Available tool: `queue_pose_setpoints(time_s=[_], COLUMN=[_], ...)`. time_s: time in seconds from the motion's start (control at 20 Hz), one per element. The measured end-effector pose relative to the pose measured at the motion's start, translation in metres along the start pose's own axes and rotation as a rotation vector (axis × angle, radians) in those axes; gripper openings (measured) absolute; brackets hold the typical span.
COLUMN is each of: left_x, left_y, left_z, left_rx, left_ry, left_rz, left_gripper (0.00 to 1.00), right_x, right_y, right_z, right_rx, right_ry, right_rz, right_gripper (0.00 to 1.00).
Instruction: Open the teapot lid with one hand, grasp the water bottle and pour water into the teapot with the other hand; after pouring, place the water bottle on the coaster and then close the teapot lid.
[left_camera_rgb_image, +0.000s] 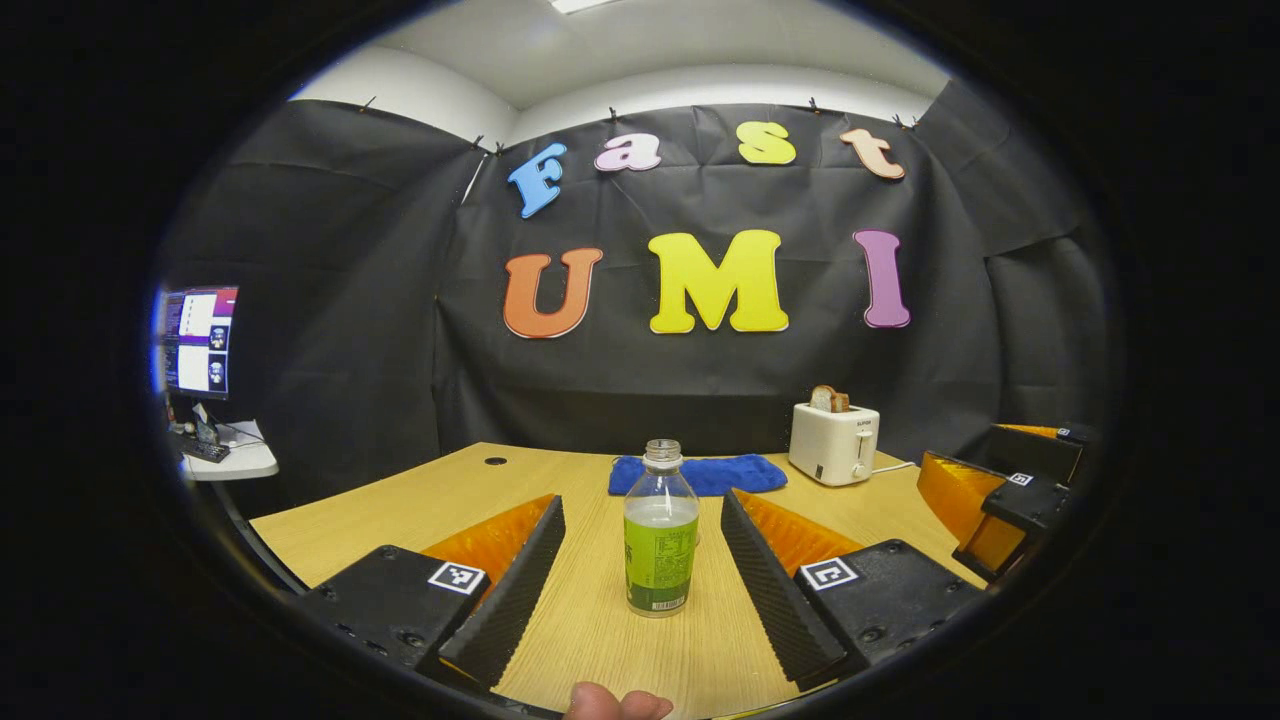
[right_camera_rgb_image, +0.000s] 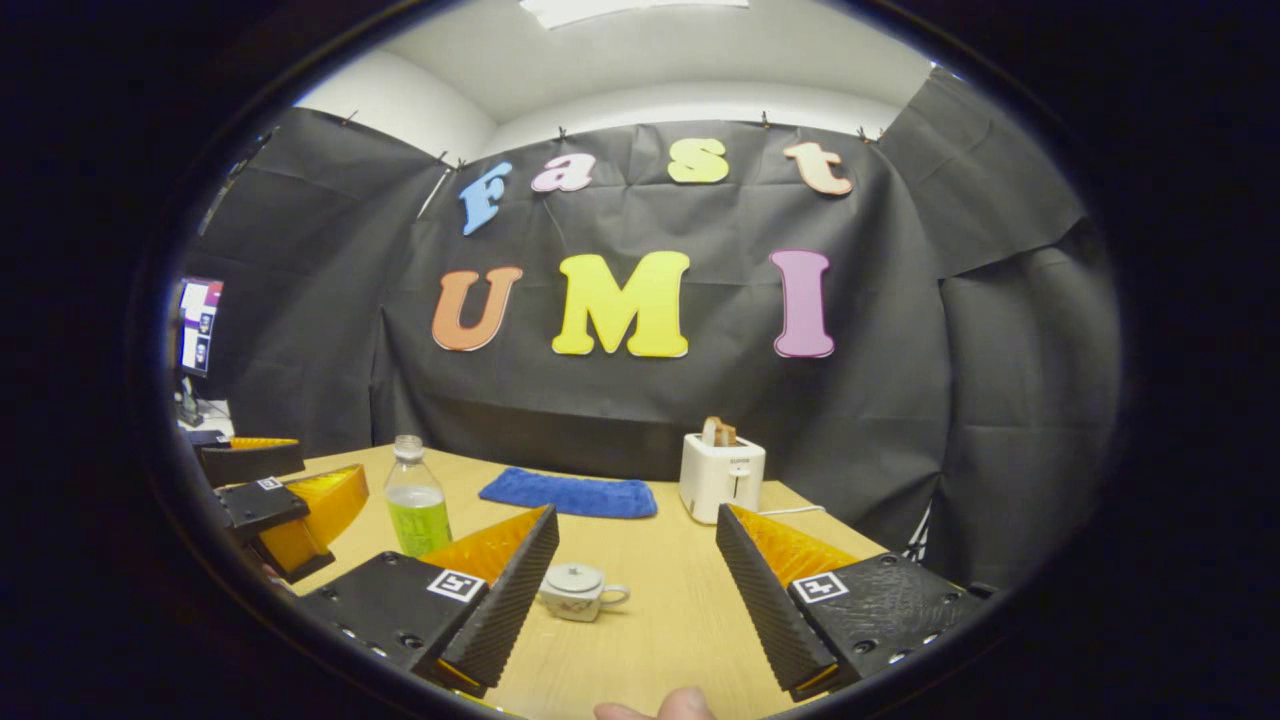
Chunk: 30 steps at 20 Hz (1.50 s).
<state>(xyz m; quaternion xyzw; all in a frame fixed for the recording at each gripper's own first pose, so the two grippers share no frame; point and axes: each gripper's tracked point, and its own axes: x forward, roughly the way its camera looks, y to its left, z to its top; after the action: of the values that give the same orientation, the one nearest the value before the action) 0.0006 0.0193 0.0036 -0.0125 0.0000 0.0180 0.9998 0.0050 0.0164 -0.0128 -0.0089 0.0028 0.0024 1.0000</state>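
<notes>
Across the lower half of both views spreads a pale wooden tabletop (left_camera_rgb_image: 420, 505), the largest thing in sight. At its far edge, toward twelve o'clock, lies a blue cloth (left_camera_rgb_image: 700, 473), with a white toaster (left_camera_rgb_image: 834, 443) holding a slice of bread at about one o'clock. The left claw (left_camera_rgb_image: 640, 590) stands wide open, its fingers flanking the uncapped water bottle (left_camera_rgb_image: 660, 530) without touching it, likely lined up for a grasp. The bottle stands upright, partly full, so nothing spills. In the right gripper view, the right claw (right_camera_rgb_image: 635, 600) is also spread open and holds nothing; the small teapot (right_camera_rgb_image: 575, 590), lid on, sits between its fingers, just beside the left one, probably so the lid can be lifted. No coaster is visible.
</notes>
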Motion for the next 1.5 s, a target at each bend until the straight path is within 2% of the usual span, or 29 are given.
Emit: queue_pose_setpoints(time_s=[0.5, 0.9, 1.15, 1.2, 1.3, 1.35, 1.45, 1.5], left_x=[0.000, 0.001, 0.004, 0.005, 0.007, 0.007, 0.007, 0.007], left_y=[0.005, 0.017, 0.027, 0.029, 0.031, 0.032, 0.033, 0.034], left_z=[-0.002, -0.001, -0.003, -0.004, -0.006, -0.007, -0.009, -0.009], left_rx=[0.008, 0.011, 0.005, 0.004, 0.001, -0.002, -0.004, -0.005], left_ry=[0.012, 0.013, 0.022, 0.025, 0.031, 0.035, 0.044, 0.046], left_rz=[0.002, 0.015, 0.032, 0.034, 0.038, 0.040, 0.042, 0.043], left_gripper=[0.98, 0.98, 0.98, 0.98, 0.98, 0.98, 0.98, 0.99], right_x=[0.025, 0.078, 0.112, 0.115, 0.119, 0.121, 0.125, 0.126], right_y=[0.008, 0.039, 0.052, 0.055, 0.058, 0.058, 0.062, 0.063], right_z=[-0.030, -0.071, -0.099, -0.103, -0.108, -0.108, -0.108, -0.110], right_rx=[-0.012, -0.018, -0.022, -0.025, -0.037, -0.043, -0.042, -0.044], right_ry=[0.051, 0.108, 0.179, 0.190, 0.206, 0.209, 0.209, 0.217], right_rz=[0.024, 0.052, 0.065, 0.063, 0.059, 0.054, 0.054, 0.050], right_gripper=[0.95, 0.97, 0.93, 0.91, 0.81, 0.70, 0.54, 0.41])
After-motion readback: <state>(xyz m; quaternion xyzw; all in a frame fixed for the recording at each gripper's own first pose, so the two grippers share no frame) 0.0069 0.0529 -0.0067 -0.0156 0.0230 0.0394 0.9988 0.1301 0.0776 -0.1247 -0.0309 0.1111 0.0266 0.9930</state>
